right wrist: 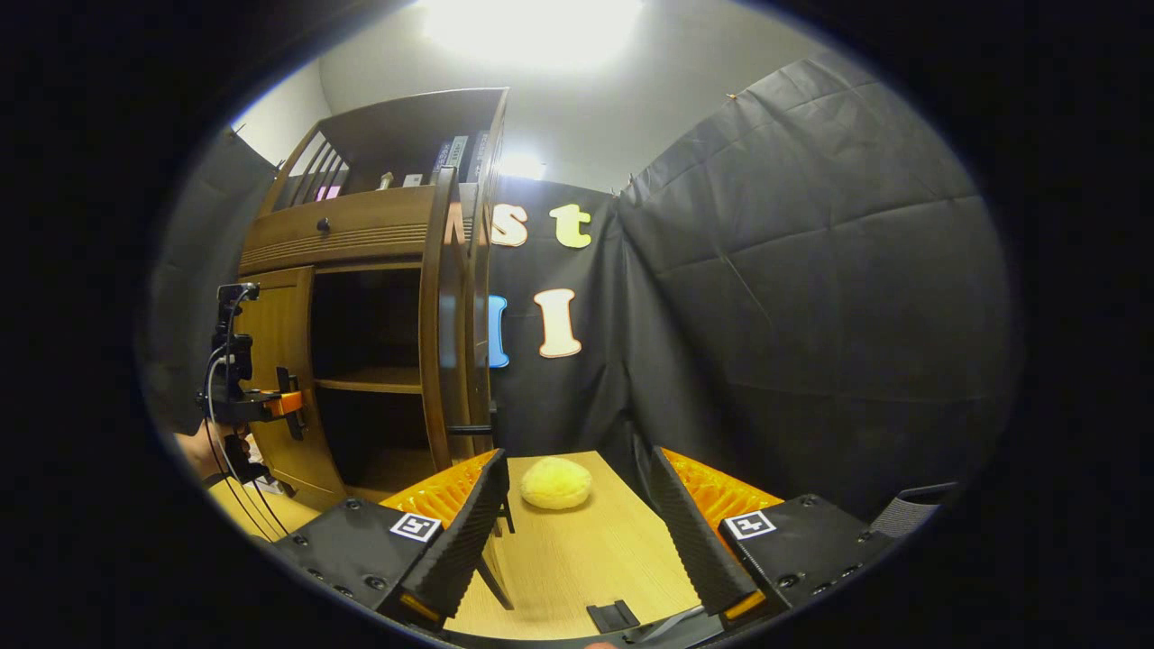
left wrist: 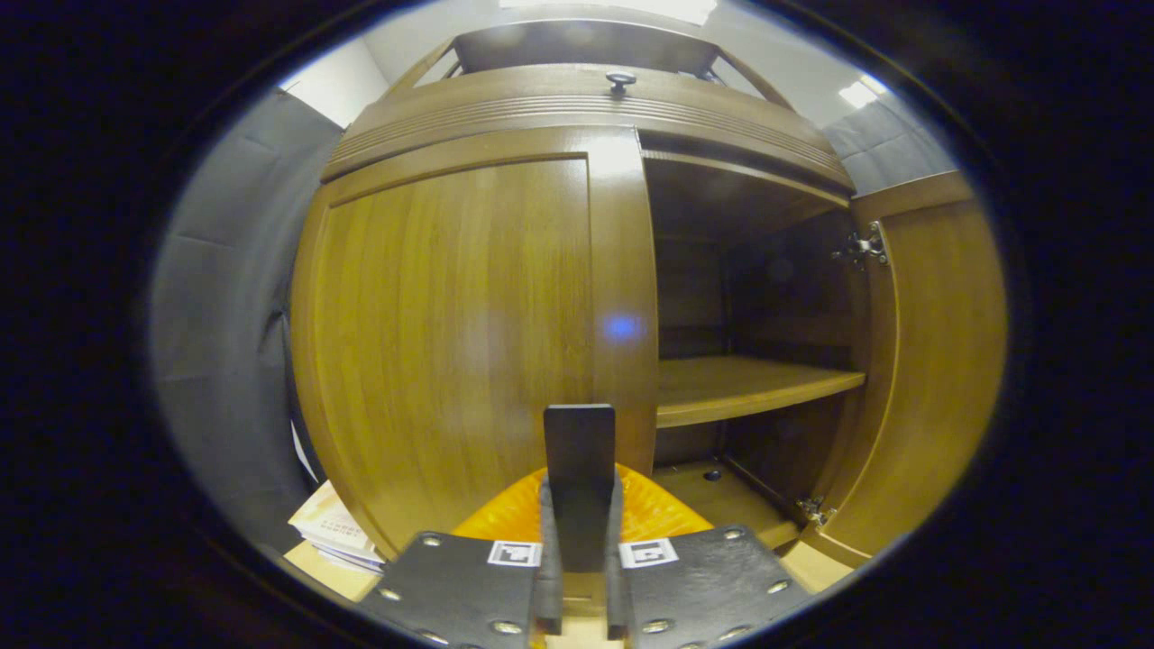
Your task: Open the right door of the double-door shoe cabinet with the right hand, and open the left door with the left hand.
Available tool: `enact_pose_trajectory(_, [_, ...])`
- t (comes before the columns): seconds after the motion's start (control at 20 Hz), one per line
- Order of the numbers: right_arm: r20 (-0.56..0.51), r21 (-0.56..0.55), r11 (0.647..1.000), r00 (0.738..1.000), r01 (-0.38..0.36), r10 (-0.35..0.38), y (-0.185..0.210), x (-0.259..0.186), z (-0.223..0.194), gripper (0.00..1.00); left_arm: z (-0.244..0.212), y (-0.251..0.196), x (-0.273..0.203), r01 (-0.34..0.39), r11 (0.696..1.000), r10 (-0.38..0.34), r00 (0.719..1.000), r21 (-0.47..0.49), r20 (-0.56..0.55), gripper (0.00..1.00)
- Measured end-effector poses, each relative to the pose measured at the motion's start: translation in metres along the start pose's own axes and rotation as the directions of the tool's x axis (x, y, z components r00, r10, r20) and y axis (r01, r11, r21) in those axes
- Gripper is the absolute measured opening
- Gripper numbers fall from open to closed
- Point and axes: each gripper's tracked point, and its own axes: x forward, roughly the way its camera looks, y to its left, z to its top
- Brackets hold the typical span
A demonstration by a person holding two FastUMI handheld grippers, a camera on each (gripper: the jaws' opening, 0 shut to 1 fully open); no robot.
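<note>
- In the left gripper view, the left gripper (left wrist: pixel 578 541) sits at six o'clock with its fingers clamped together on a flat dark handle (left wrist: pixel 579 460) that stands upright between them; this looks like the pull of the left door (left wrist: pixel 451 342).
- The left door fills the view from nine to twelve o'clock and reads as closed, or nearly so, with its inner stile lying right behind the handle.
- The step in hand, as I judge it, is swinging that door open. Keep the clamp firm and pull along an arc around the hinges at the door's outer edge, not straight back, so the handle does not twist out of the fingers.
- In the right gripper view, the right gripper (right wrist: pixel 577 532) has its fingers spread well apart at six o'clock, holding nothing, over a pale wooden table (right wrist: pixel 577 559).
- Just beyond them, near the centre of that view, lies a soft yellow lump (right wrist: pixel 555 482) on the table, well clear of the doors' path.
- Further off, at ten o'clock, stands the shoe cabinet (right wrist: pixel 361 225). Its right door (right wrist: pixel 440 324) is swung wide open and seen edge-on, with a shelf (right wrist: pixel 368 382) showing in the dark interior.
- At nine o'clock the left gripper (right wrist: pixel 293 410), held by a hand (right wrist: pixel 200 451), meets the left door (right wrist: pixel 275 379).
- Keep the right gripper parked away from the cabinet.
</note>
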Motion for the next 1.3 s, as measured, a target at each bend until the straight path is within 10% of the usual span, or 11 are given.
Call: enact_pose_trajectory(1.3, [0.009,0.008,0.974,0.974,-0.225,0.225,0.054,-0.031,-0.016,0.98,-0.010,0.102,-0.183,-0.223,0.974,0.223,0.975,0.024,-0.014,0.17])
